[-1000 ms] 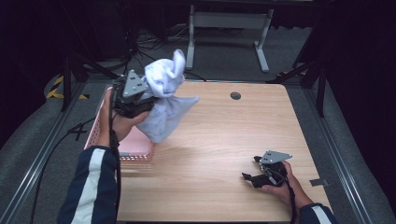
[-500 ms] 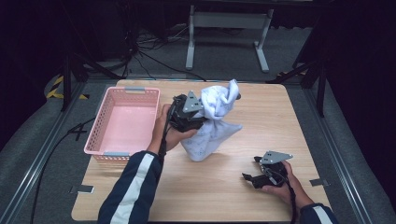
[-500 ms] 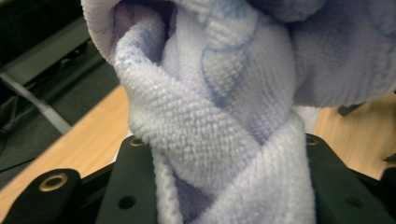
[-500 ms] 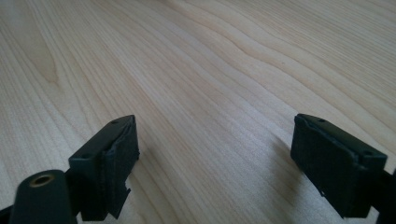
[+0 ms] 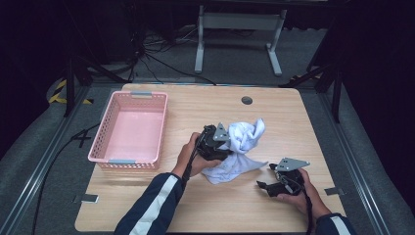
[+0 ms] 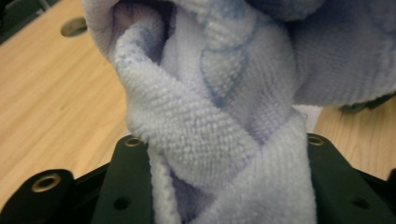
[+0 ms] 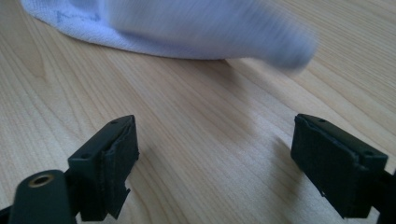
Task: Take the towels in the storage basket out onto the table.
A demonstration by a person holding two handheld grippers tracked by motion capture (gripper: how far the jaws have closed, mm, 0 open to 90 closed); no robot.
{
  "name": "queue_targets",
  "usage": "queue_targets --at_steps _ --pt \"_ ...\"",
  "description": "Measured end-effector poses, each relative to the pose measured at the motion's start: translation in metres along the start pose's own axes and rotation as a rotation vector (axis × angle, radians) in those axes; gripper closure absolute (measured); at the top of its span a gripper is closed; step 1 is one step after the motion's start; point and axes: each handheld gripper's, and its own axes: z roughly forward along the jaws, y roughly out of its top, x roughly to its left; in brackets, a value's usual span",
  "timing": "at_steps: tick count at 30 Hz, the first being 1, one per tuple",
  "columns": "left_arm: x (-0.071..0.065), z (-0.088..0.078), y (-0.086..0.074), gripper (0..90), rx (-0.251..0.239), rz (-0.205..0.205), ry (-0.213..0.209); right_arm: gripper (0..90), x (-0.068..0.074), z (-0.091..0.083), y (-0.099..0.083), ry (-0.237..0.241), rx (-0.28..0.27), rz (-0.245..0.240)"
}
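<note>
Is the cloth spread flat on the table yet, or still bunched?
Bunched. The light blue cloth sits in a crumpled heap mid-table, one corner trailing flat, its twisted folds between the left tongs, whose jaws have just been opening.

A bunched pale blue towel [image 6: 210,121] fills the gripper [image 6: 224,186] — its jaws just opening — above the wooden table [image 6: 51,98]
</note>
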Motion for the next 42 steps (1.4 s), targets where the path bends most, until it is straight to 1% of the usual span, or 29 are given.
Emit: queue_targets --at_steps 1,3,4,6,8,9,12,13,14,17,18,19,20,22,23,25,26,27,29,30,32,33,34,35,36,37,38,40,42 --pt "-0.001 0.002 -0.002 55.9 -0.002 -0.012 -0.001 15.4 0.0 0.0 0.0 -0.001 0.001 0.002" --pt "-0.001 0.006 -0.006 50.5 -0.009 -0.044 -0.038 15.3 -0.001 -0.001 0.0 -0.006 0.003 0.008" --pt "-0.001 0.009 -0.007 46.6 0.0 -0.051 -0.03 15.4 -0.002 0.0 -0.001 -0.011 0.0 0.007" --pt "0.0 0.01 -0.007 29.8 0.003 -0.069 -0.03 15.5 -0.003 -0.001 0.0 -0.007 0.003 0.009" --pt "0.0 0.007 -0.006 19.7 -0.039 -0.104 -0.012 15.6 -0.003 -0.001 0.0 -0.008 0.011 0.006" --pt "0.001 0.002 -0.005 17.2 -0.063 -0.101 -0.008 15.6 -0.004 -0.002 0.0 -0.007 0.017 0.01" --pt "0.004 -0.019 0.003 16.4 -0.137 -0.108 0.017 16.2 -0.006 -0.004 0.0 -0.01 0.035 0.014" --pt "0.005 -0.026 0.005 16.2 -0.142 -0.102 0.018 17.5 -0.007 -0.006 0.0 -0.013 0.044 0.014" --pt "0.005 -0.026 0.005 16.6 -0.142 -0.102 0.018 17.5 -0.007 -0.006 0.0 -0.013 0.044 0.014" --pt "0.0 -0.044 0.006 17.0 -0.165 -0.074 0.009 25.3 -0.009 -0.01 0.001 -0.014 0.059 0.011" --pt "-0.003 -0.048 0.005 18.7 -0.145 -0.035 0.013 26.8 -0.009 -0.012 0.001 -0.019 0.059 0.006" --pt "-0.01 -0.052 0.002 19.8 -0.125 -0.014 0.003 27.8 -0.01 -0.015 0.002 -0.013 0.047 0.01" --pt "-0.014 -0.054 -0.001 20.2 -0.108 0.006 -0.001 29.8 -0.012 -0.02 0.003 0.002 0.021 0.019" --pt "-0.026 -0.056 -0.009 24.0 -0.063 0.052 0.015 32.1 -0.014 -0.028 0.005 0.016 -0.023 0.043" --pt "-0.032 -0.058 -0.014 24.8 -0.04 0.07 0.009 34.0 -0.015 -0.032 0.006 0.015 -0.045 0.053" --pt "-0.042 -0.059 -0.024 34.2 -0.006 0.103 -0.01 36.3 -0.018 -0.04 0.011 0.006 -0.088 0.074" --pt "-0.046 -0.058 -0.03 34.9 -0.001 0.118 -0.028 37.6 -0.018 -0.044 0.014 0.001 -0.102 0.069" --pt "-0.051 -0.056 -0.038 36.3 0.014 0.111 -0.054 38.5 -0.019 -0.048 0.017 -0.013 -0.126 0.064" --pt "-0.056 -0.049 -0.049 34.1 0.054 0.111 -0.046 38.0 -0.021 -0.057 0.027 -0.031 -0.177 0.075" --pt "-0.057 -0.044 -0.055 32.2 0.069 0.088 -0.046 37.1 -0.022 -0.059 0.035 -0.033 -0.193 0.058" --pt "-0.055 -0.033 -0.064 29.7 0.084 0.071 -0.039 33.7 -0.02 -0.057 0.048 -0.027 -0.205 0.033" --pt "-0.053 -0.026 -0.069 27.9 0.086 0.042 -0.053 32.2 -0.019 -0.052 0.057 -0.001 -0.206 0.013" --pt "-0.052 -0.021 -0.071 28.0 0.113 0.035 -0.053 31.2 -0.019 -0.047 0.065 0.002 -0.202 -0.007" --pt "-0.052 -0.014 -0.074 27.7 0.134 0.042 -0.027 29.3 -0.019 -0.043 0.07 -0.002 -0.197 -0.02" --pt "-0.05 -0.005 -0.078 28.4 0.139 0.021 -0.045 25.1 -0.02 -0.03 0.085 0.021 -0.202 -0.034" --pt "-0.05 -0.005 -0.078 28.5 0.139 0.021 -0.045 25.1 -0.02 -0.03 0.085 0.021 -0.202 -0.034" --pt "-0.051 0.0 -0.079 31.7 0.15 0.034 0.009 24.6 -0.02 -0.017 0.098 0.056 -0.191 -0.063" --pt "-0.048 0.003 -0.08 34.9 0.133 0.015 -0.01 24.0 -0.017 -0.006 0.109 0.104 -0.19 -0.086" --pt "-0.045 0.003 -0.081 40.0 0.116 0.015 0.004 25.1 -0.01 -0.002 0.116 0.135 -0.201 -0.121"
